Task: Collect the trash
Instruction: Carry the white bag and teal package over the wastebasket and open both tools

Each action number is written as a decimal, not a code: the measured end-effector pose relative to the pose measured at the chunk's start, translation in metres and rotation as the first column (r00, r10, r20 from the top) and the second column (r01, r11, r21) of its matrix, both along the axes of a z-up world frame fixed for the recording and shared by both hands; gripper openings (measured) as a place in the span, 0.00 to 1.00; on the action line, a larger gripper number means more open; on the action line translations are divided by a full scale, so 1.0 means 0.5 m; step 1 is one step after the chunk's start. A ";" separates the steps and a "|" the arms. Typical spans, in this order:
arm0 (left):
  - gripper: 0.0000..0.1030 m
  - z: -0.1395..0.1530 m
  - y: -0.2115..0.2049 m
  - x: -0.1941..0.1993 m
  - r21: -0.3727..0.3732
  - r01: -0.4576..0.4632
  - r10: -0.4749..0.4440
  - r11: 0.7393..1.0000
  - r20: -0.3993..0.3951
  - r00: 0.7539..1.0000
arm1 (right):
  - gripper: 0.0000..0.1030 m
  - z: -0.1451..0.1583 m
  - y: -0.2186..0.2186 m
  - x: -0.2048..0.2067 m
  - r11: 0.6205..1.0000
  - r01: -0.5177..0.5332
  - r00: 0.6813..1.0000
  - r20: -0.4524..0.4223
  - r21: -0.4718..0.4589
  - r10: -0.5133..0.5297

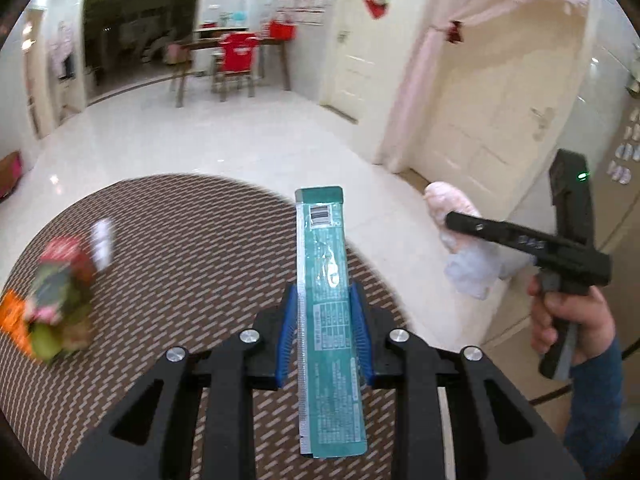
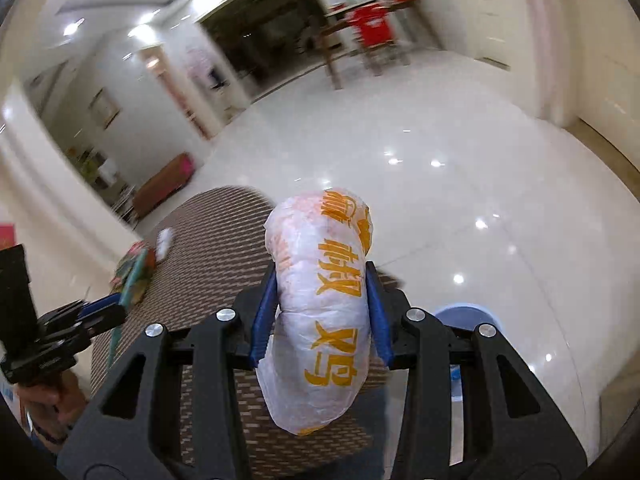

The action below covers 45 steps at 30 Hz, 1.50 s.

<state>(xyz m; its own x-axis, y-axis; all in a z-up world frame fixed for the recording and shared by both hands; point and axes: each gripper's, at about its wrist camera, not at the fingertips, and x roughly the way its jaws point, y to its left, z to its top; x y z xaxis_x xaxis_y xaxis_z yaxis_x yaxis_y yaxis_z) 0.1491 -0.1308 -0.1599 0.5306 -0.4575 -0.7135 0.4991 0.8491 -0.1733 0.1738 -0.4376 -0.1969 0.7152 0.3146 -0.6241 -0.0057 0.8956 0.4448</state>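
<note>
My left gripper [image 1: 323, 292] is shut on a long teal snack wrapper [image 1: 326, 264] that sticks out forward above the round table's brown woven mat [image 1: 180, 260]. My right gripper [image 2: 321, 276] is shut on a crumpled white wrapper with orange characters [image 2: 320, 320], its blue pads pressing both sides. The left wrist view shows the right gripper [image 1: 460, 220] off to the right with the white wrapper [image 1: 468, 268], held by a person's hand [image 1: 568, 320]. In the right wrist view the left gripper [image 2: 108, 308] appears at the left edge with the teal wrapper [image 2: 134, 280].
A blurred pile of colourful wrappers [image 1: 60, 304] and a small white piece [image 1: 102, 244] lie on the mat's left side. A blue round container [image 2: 464, 316] stands on the glossy white floor [image 2: 460, 160] below my right gripper. Chairs and a table [image 1: 236, 60] stand far back.
</note>
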 end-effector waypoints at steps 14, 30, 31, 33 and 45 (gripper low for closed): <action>0.25 -0.094 -0.267 0.064 -0.030 0.165 -0.167 0.986 -0.146 0.975 | 0.46 -0.186 -0.185 0.037 0.982 0.187 0.958 -0.224 0.017 -0.179; 0.28 -0.261 -0.445 0.160 0.092 0.229 -0.190 0.969 -0.317 0.929 | 0.81 -0.203 -0.303 -0.040 0.927 0.363 0.917 -0.211 0.093 -0.338; 0.46 -0.271 -0.450 0.166 0.098 0.234 -0.190 0.967 -0.331 0.925 | 0.82 -0.193 -0.307 -0.046 0.926 0.366 0.918 -0.198 0.097 -0.342; 0.82 -0.275 -0.447 0.177 0.103 0.204 -0.160 0.974 -0.330 0.930 | 0.85 -0.184 -0.309 -0.050 0.924 0.370 0.919 -0.181 0.097 -0.349; 0.89 -0.167 -0.362 0.141 0.063 0.105 -0.089 0.992 -0.211 0.973 | 0.94 -0.149 -0.241 -0.043 0.931 0.362 0.922 -0.163 0.043 -0.351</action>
